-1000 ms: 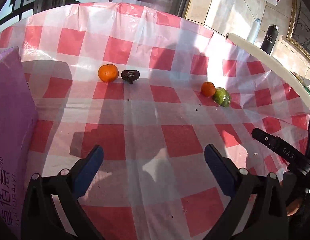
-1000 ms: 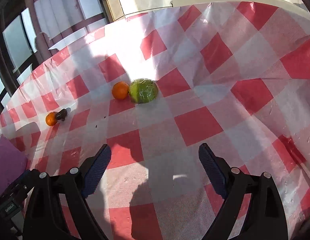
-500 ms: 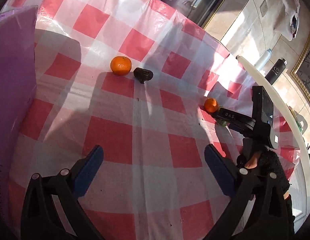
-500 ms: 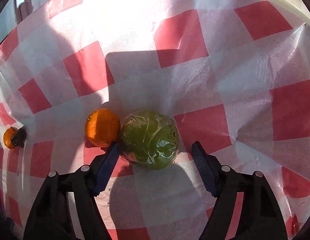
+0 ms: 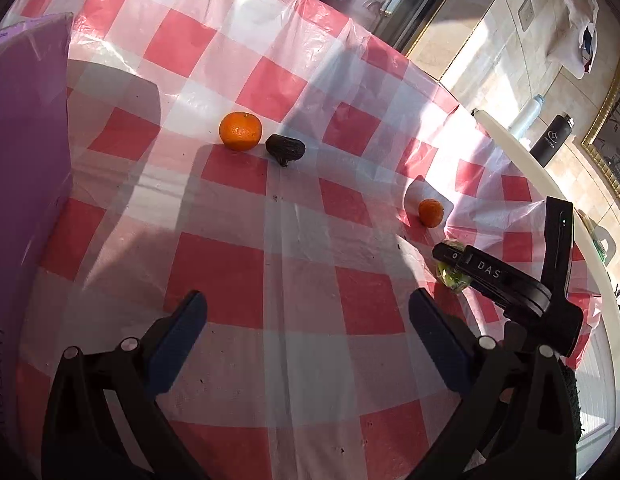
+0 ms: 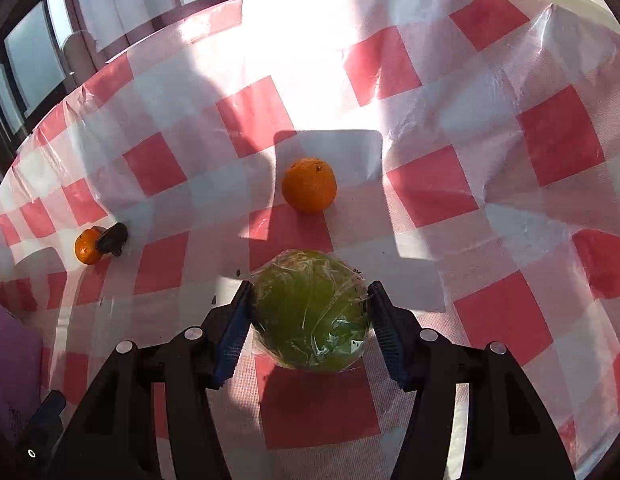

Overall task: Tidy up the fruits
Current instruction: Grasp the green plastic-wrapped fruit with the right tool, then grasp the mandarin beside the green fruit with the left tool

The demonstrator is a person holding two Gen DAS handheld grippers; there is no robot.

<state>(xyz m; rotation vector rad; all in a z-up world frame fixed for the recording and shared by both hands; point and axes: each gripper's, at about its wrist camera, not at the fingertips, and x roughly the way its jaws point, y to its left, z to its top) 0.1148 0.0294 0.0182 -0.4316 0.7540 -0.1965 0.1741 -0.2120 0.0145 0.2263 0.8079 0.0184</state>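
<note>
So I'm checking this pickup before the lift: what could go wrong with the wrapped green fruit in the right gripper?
The right gripper, its jaws just closing, pinches the green fruit at its widest sides through glossy plastic wrap, so it might slip or roll out on lifting. The small orange sits just beyond, so a dropped fruit could knock it. The thin checked tablecloth is wrinkled and could snag the fingertips.

Bright sunlight from the windows (image 6: 34, 60) casts hard shadows and glare across the tablecloth (image 6: 449, 92); fisheye edges curve darkly.

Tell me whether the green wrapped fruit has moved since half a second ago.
Yes. The green wrapped fruit, then touching the orange, now sits apart from it, nearer the camera, between the just-closing right gripper pads.
</note>
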